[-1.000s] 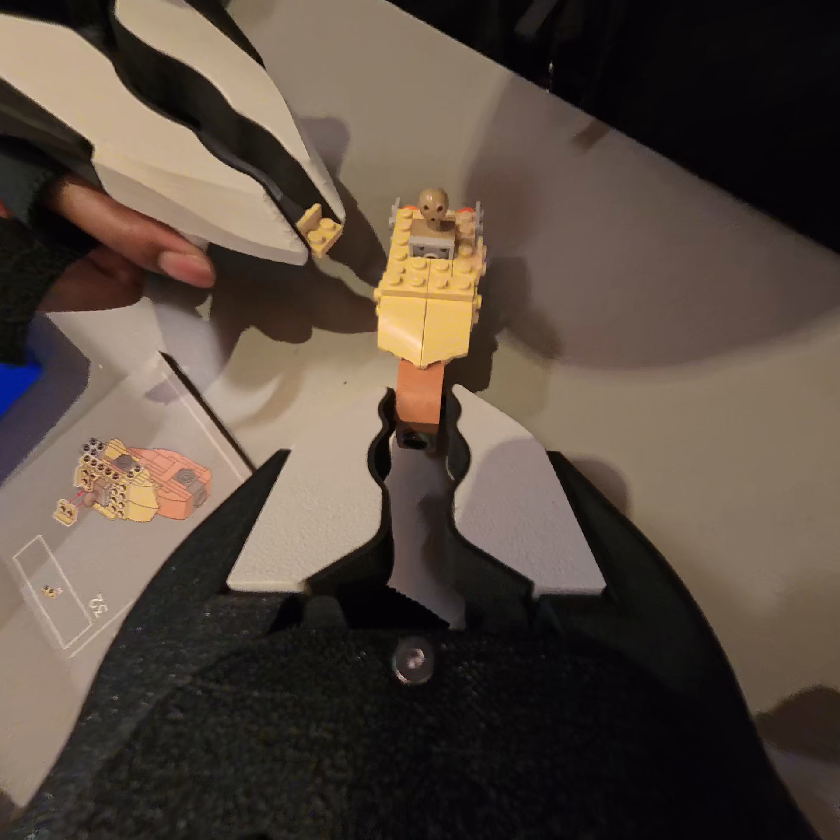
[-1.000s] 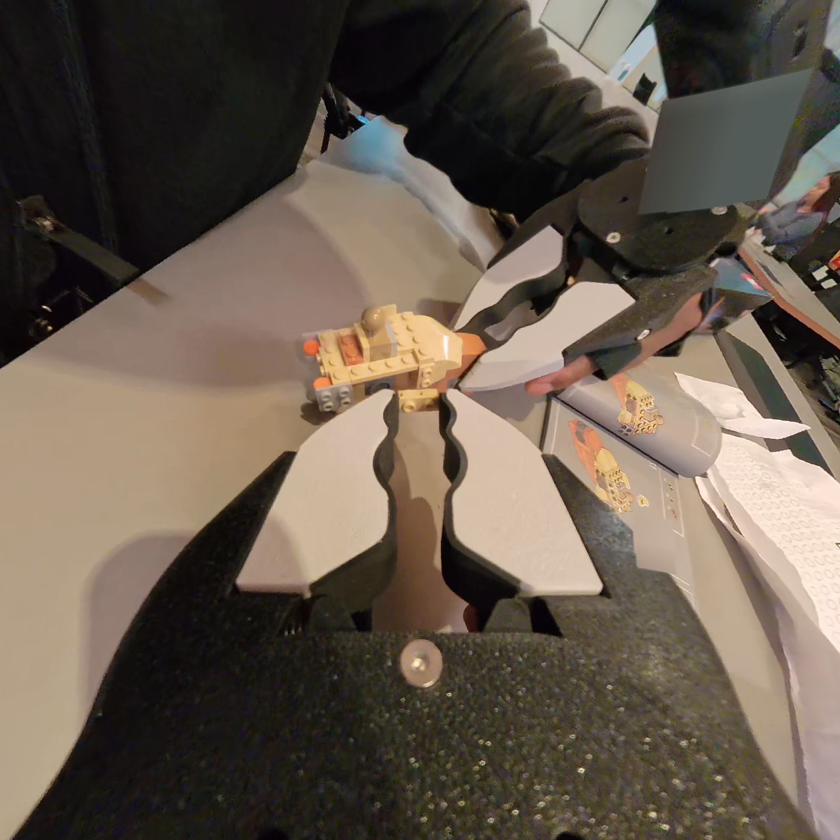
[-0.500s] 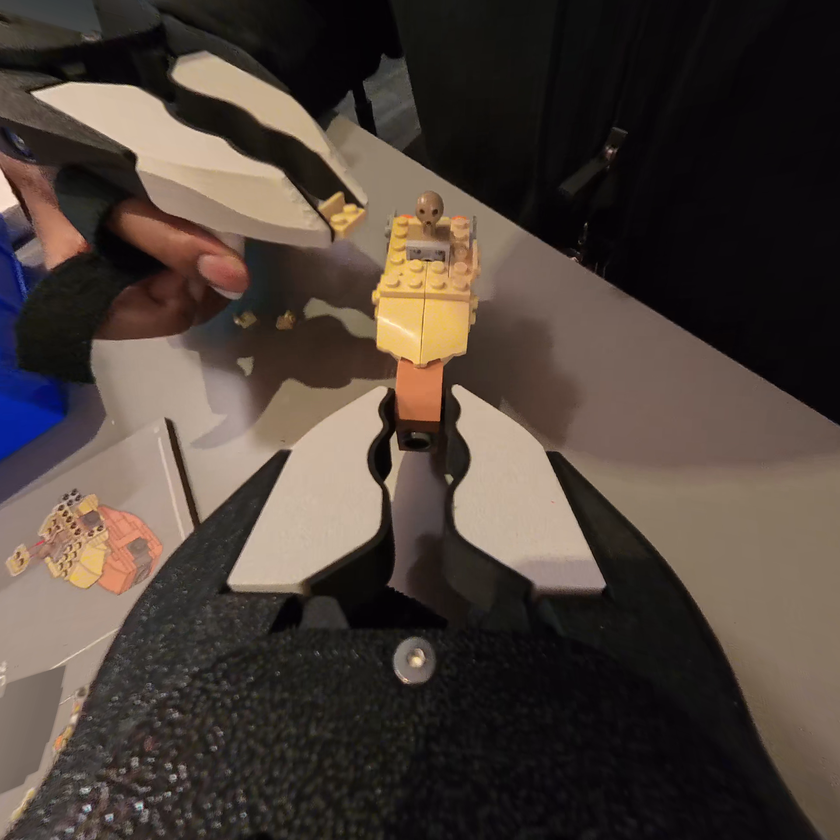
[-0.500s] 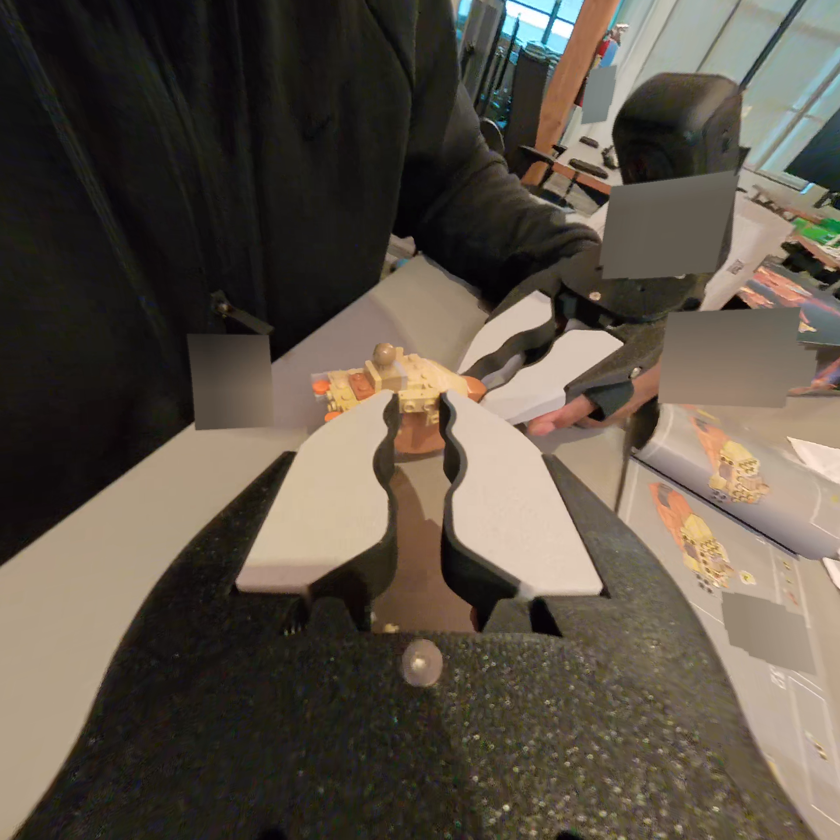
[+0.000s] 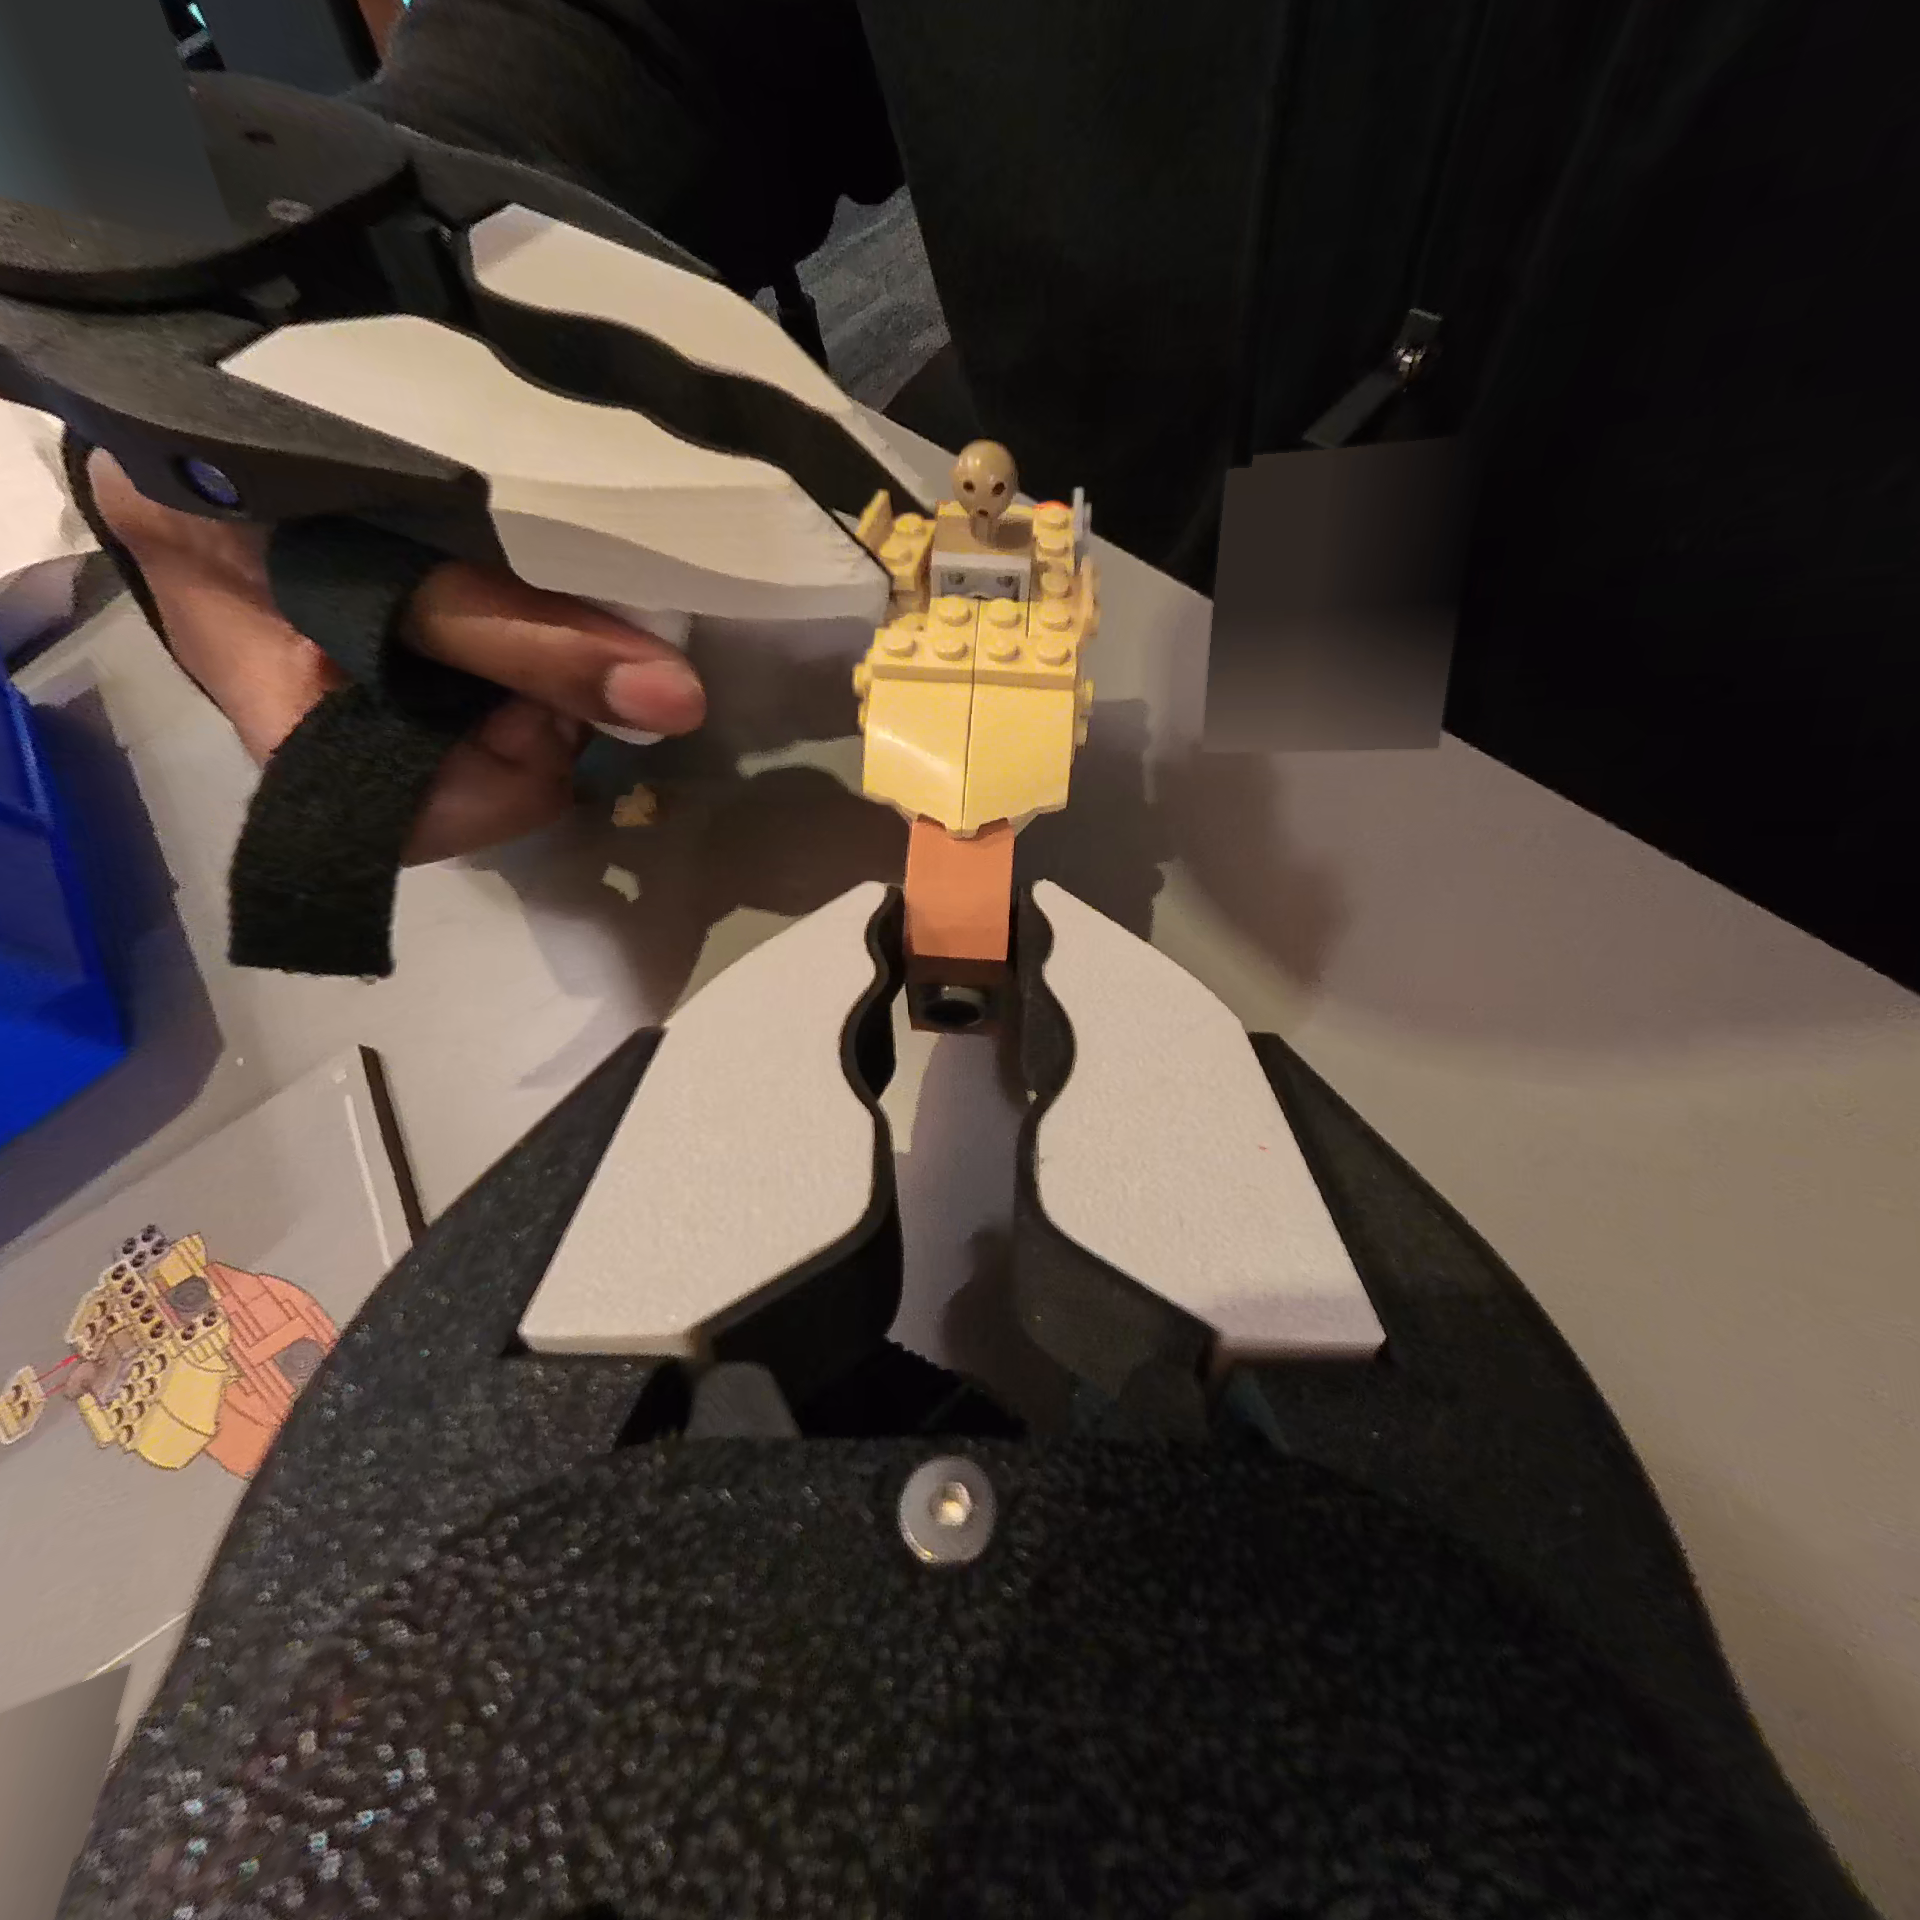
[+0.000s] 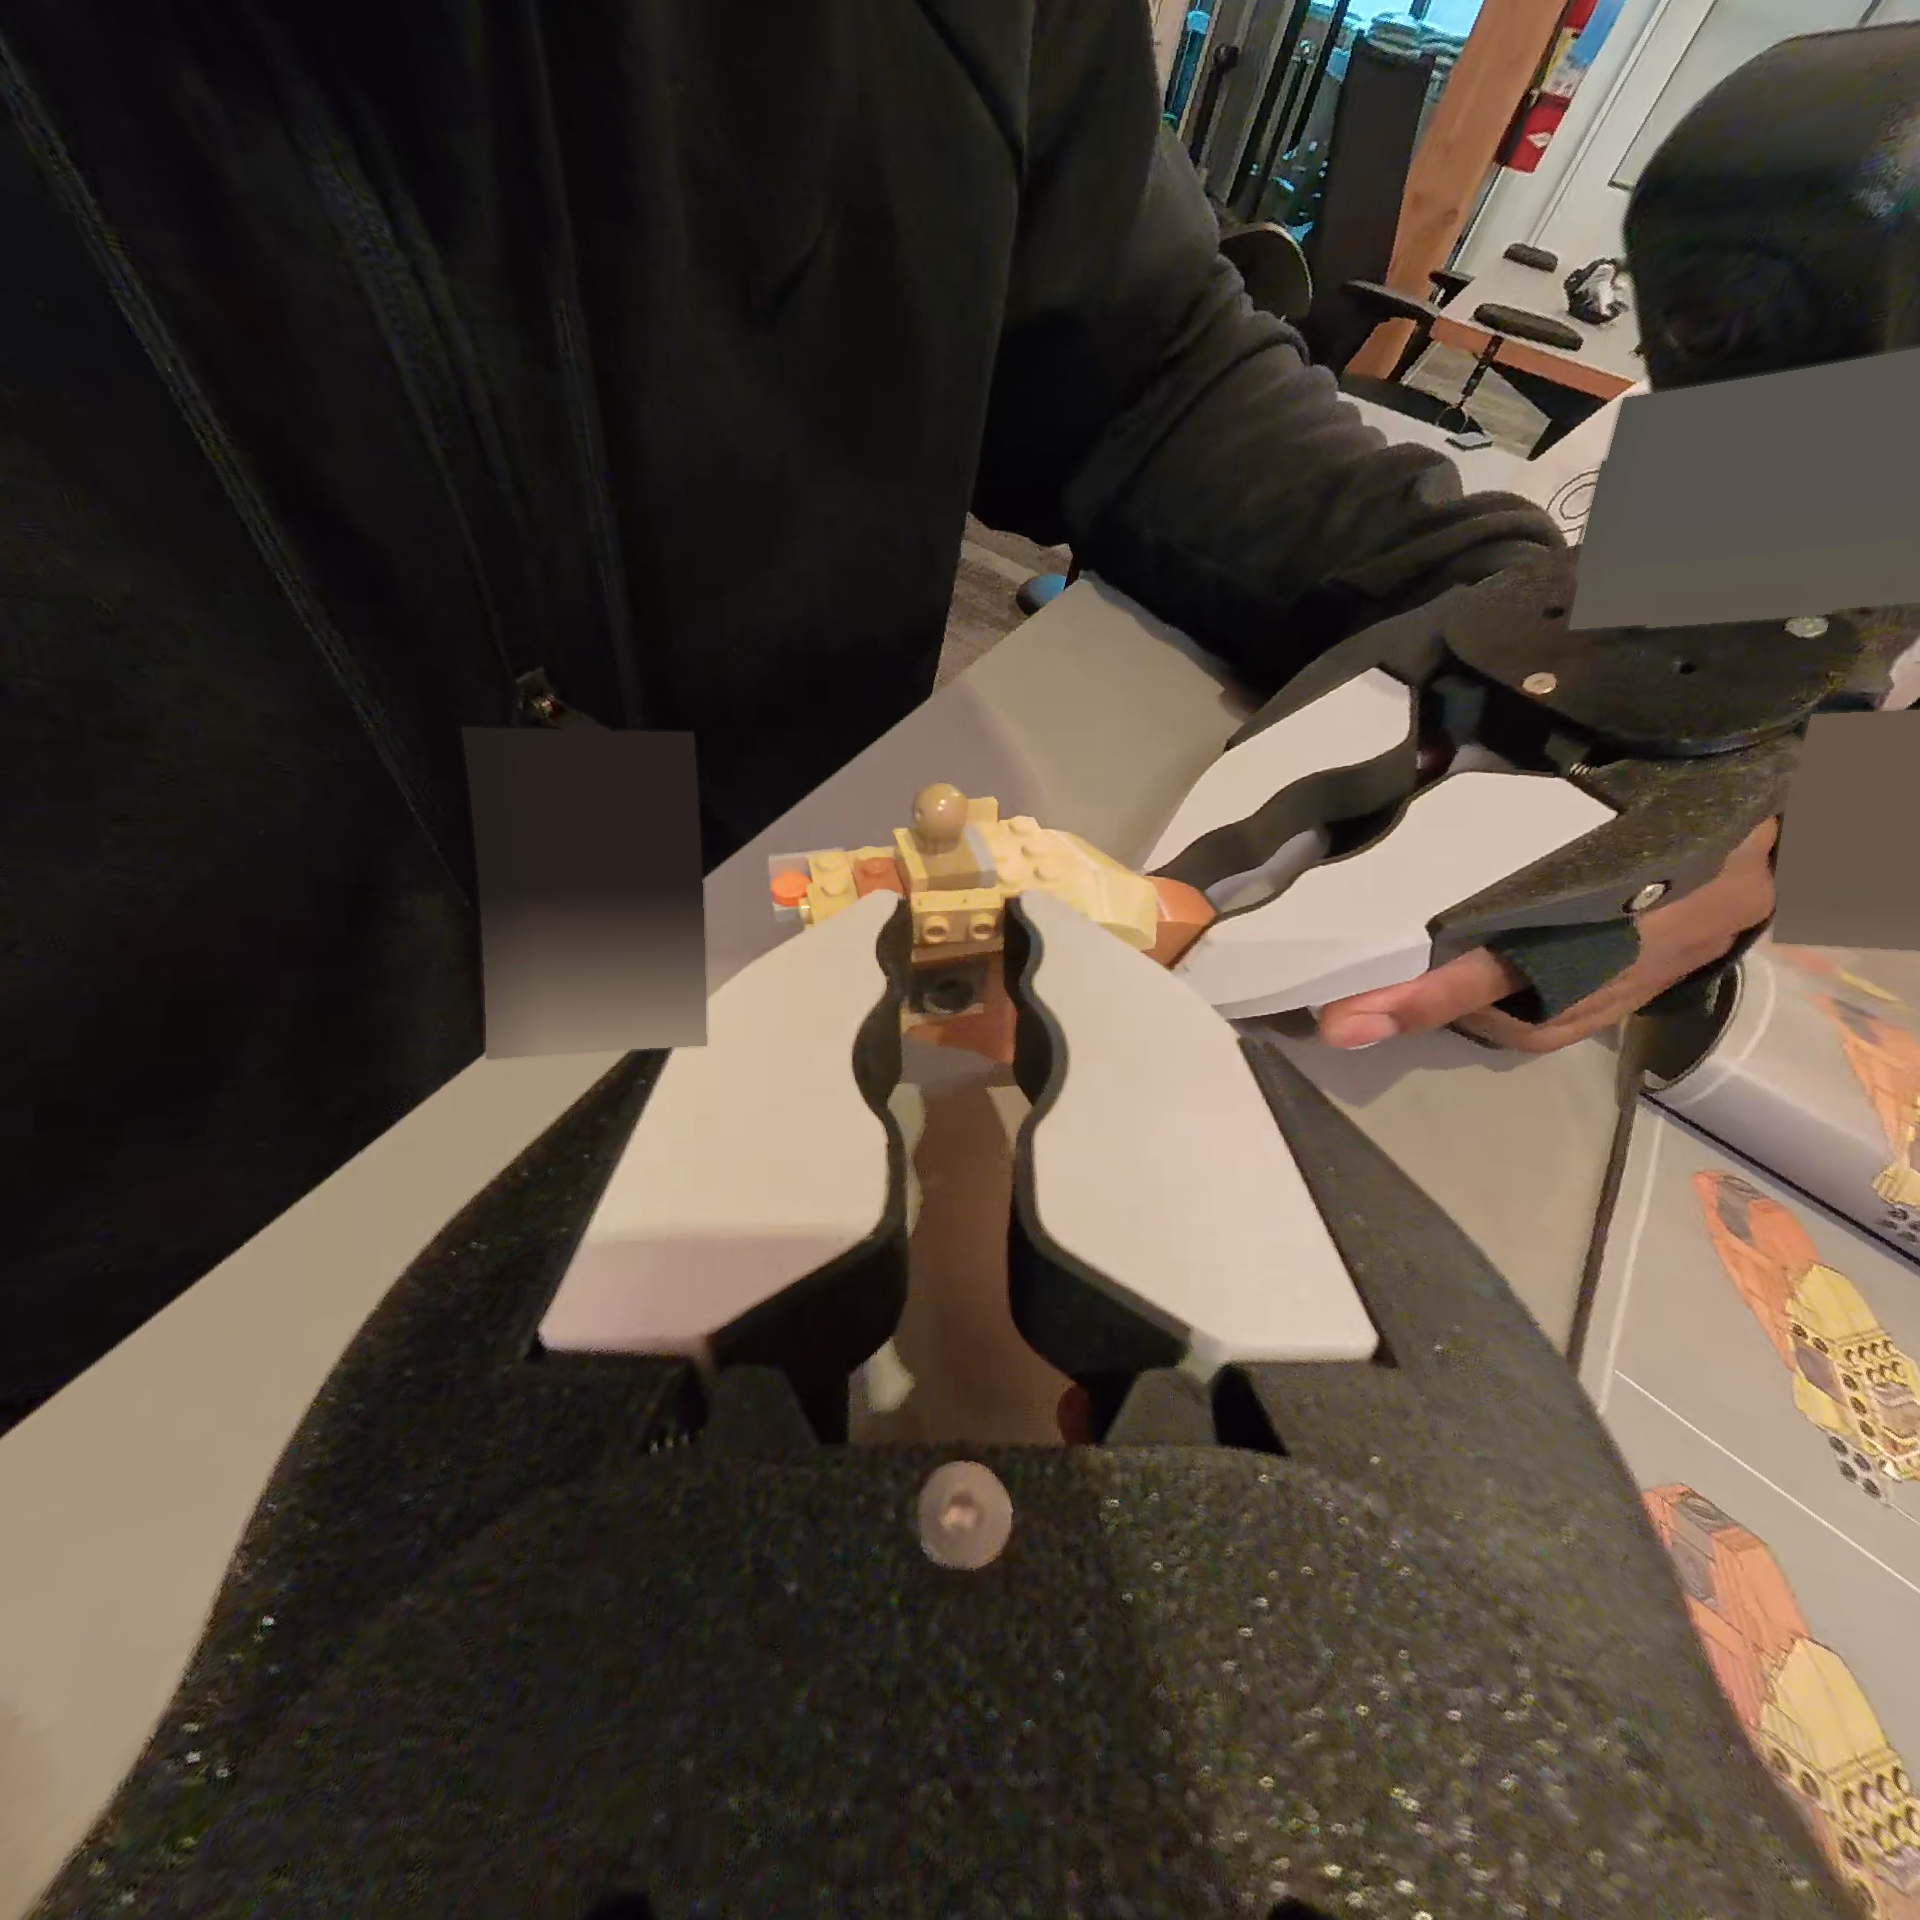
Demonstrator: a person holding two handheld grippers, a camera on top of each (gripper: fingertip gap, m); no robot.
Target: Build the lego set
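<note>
The tan lego model (image 5: 977, 665), with a small round-headed figure on top, is held above the grey table (image 5: 1507, 987). My left gripper (image 5: 958, 914) is shut on the model's orange tail block (image 5: 956, 883). My right gripper (image 6: 953, 920) is shut on a small tan plate (image 6: 951, 925) and presses it against the model's side (image 6: 935, 862). In the left wrist view the right gripper (image 5: 873, 561) comes in from the upper left, and the plate (image 5: 883, 525) touches the model's left edge. In the right wrist view the left gripper (image 6: 1174, 904) holds the tail from the right.
An open instruction booklet (image 5: 156, 1340) lies on the table, and it also shows in the right wrist view (image 6: 1818, 1351). A blue bin (image 5: 42, 935) stands at the left. Small loose tan pieces (image 5: 634, 805) lie under the right gripper. A person in a black jacket (image 6: 520, 416) stands behind the table.
The right gripper has carried the small tan plate from apart on the model's left up against its side. Both grippers and the model have tilted up from the table.
</note>
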